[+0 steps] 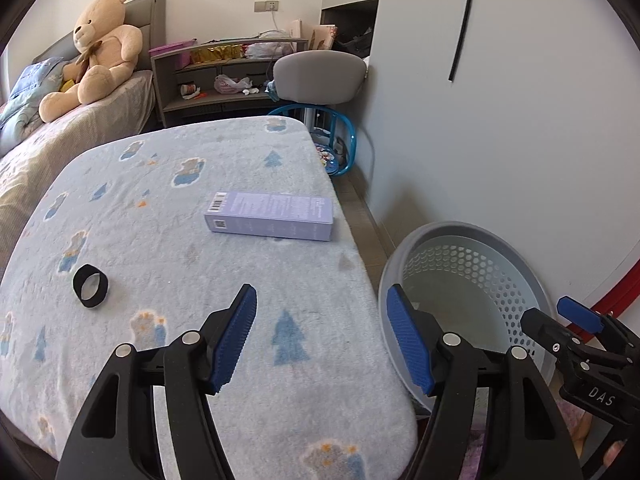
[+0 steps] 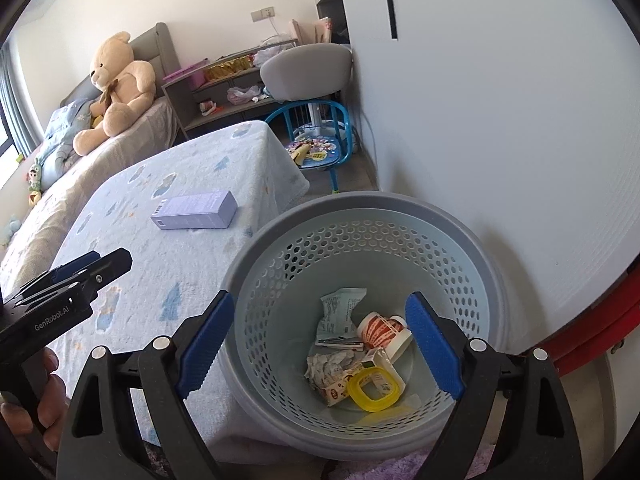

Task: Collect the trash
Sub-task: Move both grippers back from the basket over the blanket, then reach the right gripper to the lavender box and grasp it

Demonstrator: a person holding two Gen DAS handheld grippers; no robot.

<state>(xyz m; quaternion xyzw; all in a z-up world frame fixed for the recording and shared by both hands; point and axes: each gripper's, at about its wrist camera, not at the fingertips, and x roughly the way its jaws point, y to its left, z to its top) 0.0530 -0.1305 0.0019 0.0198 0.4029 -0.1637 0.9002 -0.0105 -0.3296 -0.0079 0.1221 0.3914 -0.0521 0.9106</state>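
Note:
A lilac carton [image 1: 270, 216] lies flat on the blanket-covered table [image 1: 168, 208], near its right edge; it also shows in the right wrist view [image 2: 195, 210]. A black tape ring [image 1: 90, 286] lies at the table's left. My left gripper [image 1: 322, 338] is open and empty over the table's near right corner. A grey perforated trash basket [image 2: 360, 216] stands on the floor right of the table and holds crumpled paper [image 2: 329, 364], a yellow ring [image 2: 374, 390], a cup and wrappers. My right gripper [image 2: 316, 344] is open and empty above the basket.
A bed with a teddy bear [image 1: 100, 52] lies beyond the table. A grey shelf unit [image 1: 224, 76], a grey chair [image 1: 320, 76] and a blue child's chair [image 2: 320, 148] stand at the back. A white wall [image 1: 500, 120] runs along the right.

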